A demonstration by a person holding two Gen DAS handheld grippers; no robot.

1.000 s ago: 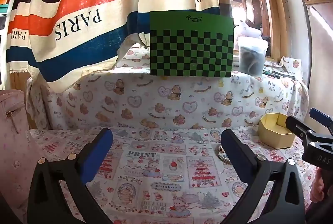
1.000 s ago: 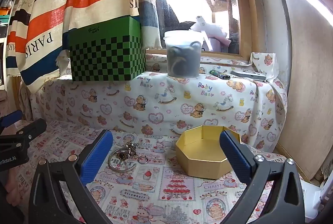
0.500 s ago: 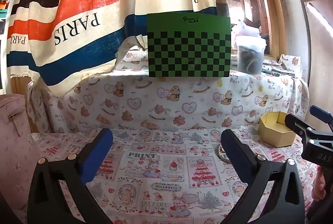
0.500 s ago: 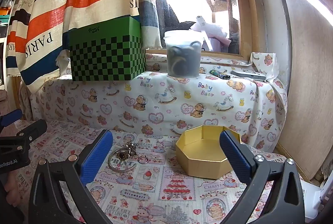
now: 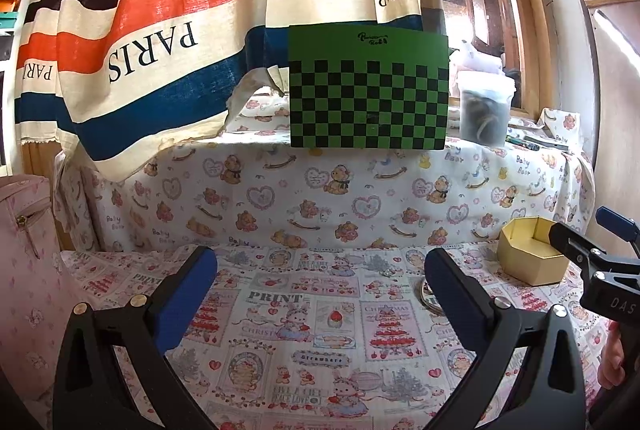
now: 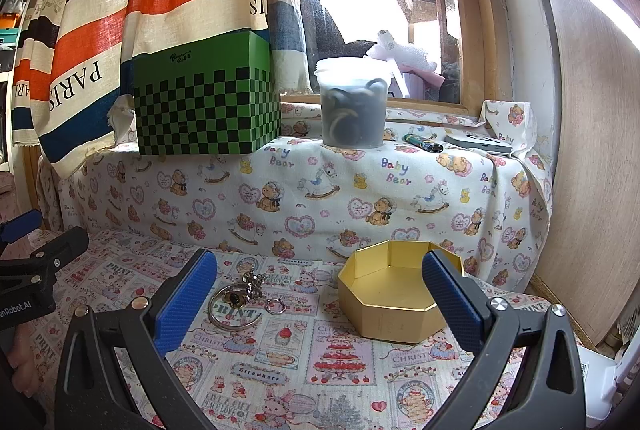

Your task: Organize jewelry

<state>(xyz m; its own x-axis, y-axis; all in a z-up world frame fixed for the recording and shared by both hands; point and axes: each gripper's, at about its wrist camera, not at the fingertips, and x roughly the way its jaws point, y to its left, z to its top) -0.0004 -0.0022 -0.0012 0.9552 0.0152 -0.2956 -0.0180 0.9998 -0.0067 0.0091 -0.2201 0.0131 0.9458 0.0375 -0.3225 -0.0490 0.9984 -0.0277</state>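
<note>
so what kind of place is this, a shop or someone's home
Most likely a home, a corner by a window: a striped PARIS curtain, a Baby Bear cloth draped over the ledge, and a gold box beside loose jewelry.

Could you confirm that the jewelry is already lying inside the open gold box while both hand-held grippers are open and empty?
Not quite: the right wrist view shows the gold box empty, and the jewelry lying on the printed cloth just to its left. The rest holds: the left hand-held gripper and the right hand-held gripper are both open and empty.
</note>
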